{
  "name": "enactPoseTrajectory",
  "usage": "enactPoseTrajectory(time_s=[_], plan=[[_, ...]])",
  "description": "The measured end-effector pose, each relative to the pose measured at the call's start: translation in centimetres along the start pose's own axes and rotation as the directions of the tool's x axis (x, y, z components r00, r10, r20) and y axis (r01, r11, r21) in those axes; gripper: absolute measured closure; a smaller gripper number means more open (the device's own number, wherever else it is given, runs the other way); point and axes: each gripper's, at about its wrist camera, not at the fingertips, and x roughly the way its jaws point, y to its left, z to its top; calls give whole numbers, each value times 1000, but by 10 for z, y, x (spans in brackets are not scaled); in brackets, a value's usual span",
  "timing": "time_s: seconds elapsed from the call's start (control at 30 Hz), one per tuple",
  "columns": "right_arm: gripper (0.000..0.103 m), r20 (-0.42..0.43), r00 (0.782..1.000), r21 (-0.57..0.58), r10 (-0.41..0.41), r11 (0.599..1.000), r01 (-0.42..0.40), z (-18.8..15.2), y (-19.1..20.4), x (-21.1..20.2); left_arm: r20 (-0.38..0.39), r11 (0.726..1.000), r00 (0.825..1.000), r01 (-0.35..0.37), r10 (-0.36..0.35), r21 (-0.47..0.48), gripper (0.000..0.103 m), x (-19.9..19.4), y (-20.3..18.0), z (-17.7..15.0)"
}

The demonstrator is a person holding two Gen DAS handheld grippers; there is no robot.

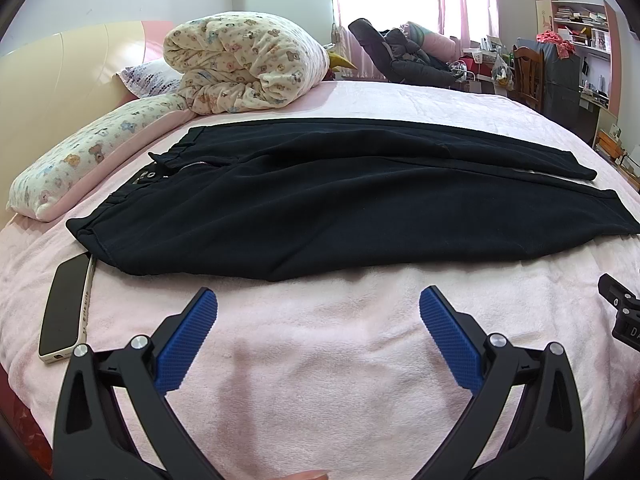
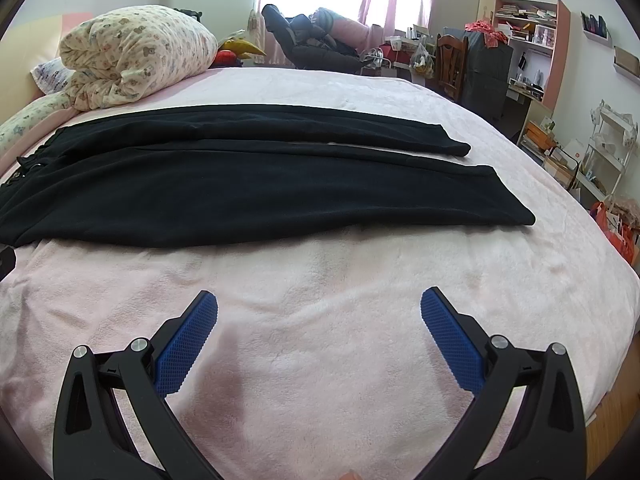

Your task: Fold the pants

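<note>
Black pants (image 1: 320, 204) lie flat across the pink bed, waistband at the left and both legs running to the right. In the right wrist view the same pants (image 2: 256, 188) end in two cuffs at the right, the near leg lying in front of the far one. My left gripper (image 1: 318, 308) hovers over bare blanket just short of the pants' near edge, open, nothing between its blue pads. My right gripper (image 2: 319, 308) is likewise open and empty, in front of the near leg. A black part of the right gripper (image 1: 622, 312) shows at the left view's right edge.
A phone (image 1: 66, 308) lies on the pink blanket (image 1: 320, 380) by the waistband's near corner. A rolled patterned quilt (image 1: 240, 64) and a long pillow (image 1: 80, 160) sit at the bed's head. A wooden chair (image 2: 452, 64), shelves (image 2: 528, 40) and clutter stand beyond the bed's far right edge.
</note>
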Motion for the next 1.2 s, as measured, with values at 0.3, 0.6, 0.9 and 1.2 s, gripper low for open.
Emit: enactPoseTrajectory(time_s=[0.3,0.6,0.9,1.2], plan=[[1,-5,1000,2,3,1000,-3,2,1,1,0,1000,1000,0,0,0,2,0,0,0],[1,-24,1000,19,13,1000,-13,-1,-7,4,-9,1000,1000,0,0,0,2,3,3,-2],[1,-27,1000,44,15,999,-14,6,-17,3,10,999,1000,11,-12,42,2,3,1,3],[1,-81,996,117,47,992,-38,13,-37,12,102,997,992,73,-72,-4,2,-10,-20,45]])
